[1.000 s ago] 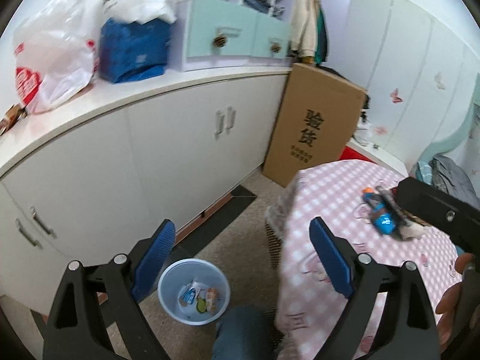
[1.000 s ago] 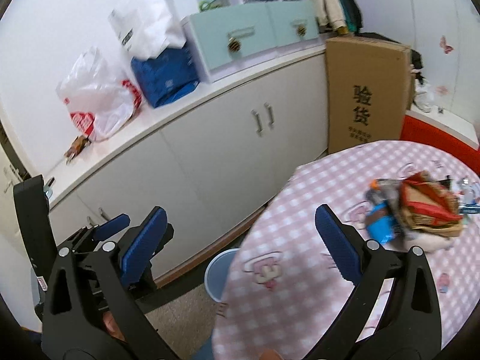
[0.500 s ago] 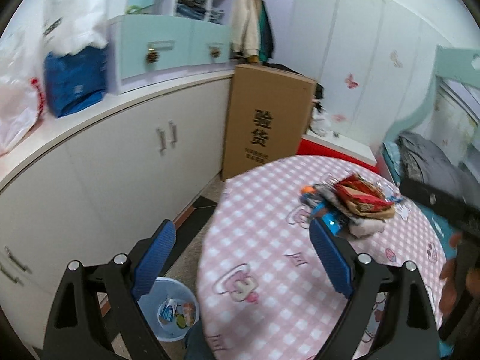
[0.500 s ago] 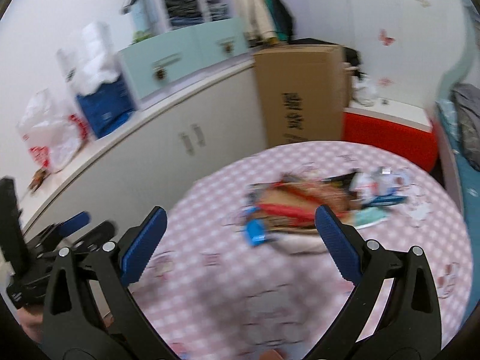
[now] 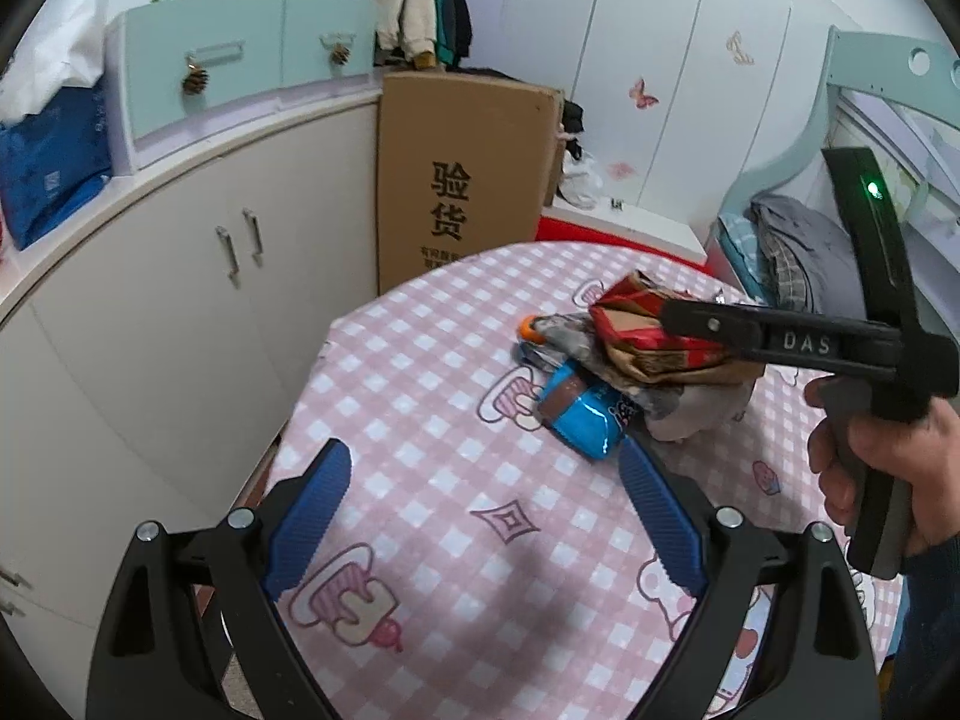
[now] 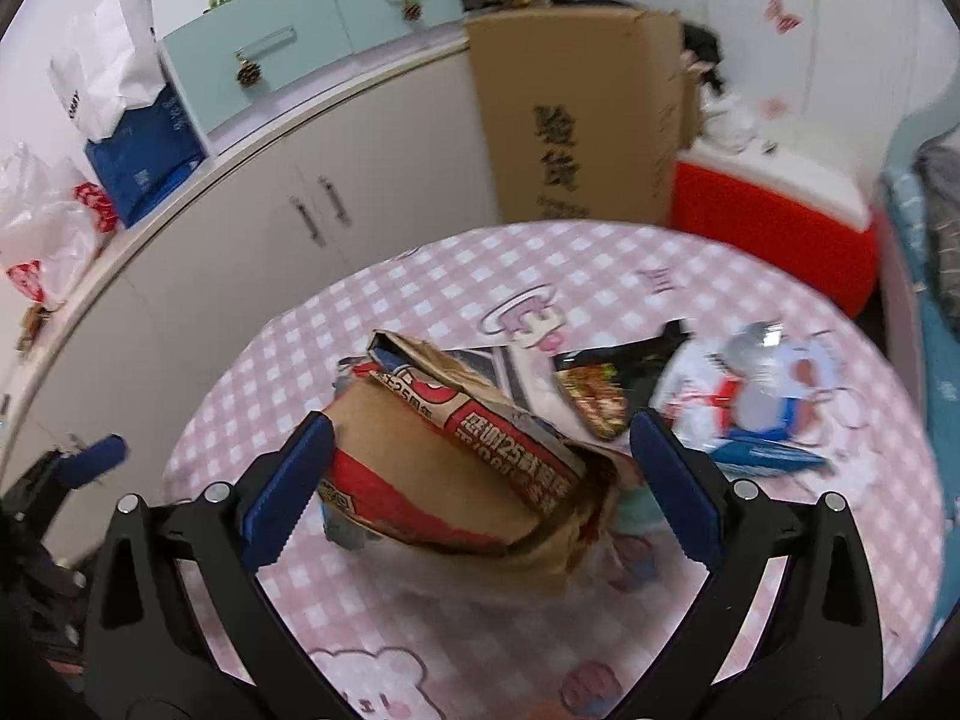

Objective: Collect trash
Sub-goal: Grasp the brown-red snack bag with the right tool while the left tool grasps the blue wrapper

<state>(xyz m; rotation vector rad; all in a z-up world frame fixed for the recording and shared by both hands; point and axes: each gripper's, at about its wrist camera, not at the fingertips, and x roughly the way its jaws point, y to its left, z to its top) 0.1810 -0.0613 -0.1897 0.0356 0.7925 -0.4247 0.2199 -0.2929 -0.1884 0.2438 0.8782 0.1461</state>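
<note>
In half a second my right tool (image 6: pixel 480 480) has advanced until its spread fingers straddle the red-and-brown paper bag (image 6: pixel 456 474), lower centre. Left tool (image 5: pixel 480 516) waits open above the desk (image 5: pixel 420 408). Closing on the bag looks like the next step.

On your round table (image 6: pixel 420 648) the trash sits heaped near the far edge: the crumpled paper bag (image 6: pixel 456 480) on top, the snack packet (image 5: pixel 585 417) at its left, further wrappers (image 6: pixel 750 396) toward the right edge. The cardboard box (image 5: pixel 462 180) stands behind the table, against the cabinet (image 5: pixel 180 300).

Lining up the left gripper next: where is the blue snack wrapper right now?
In the left wrist view the blue snack wrapper lies on the pink checked tablecloth, at the pile's near left edge, partly under the brown paper bag, just ahead of the left gripper.
</note>
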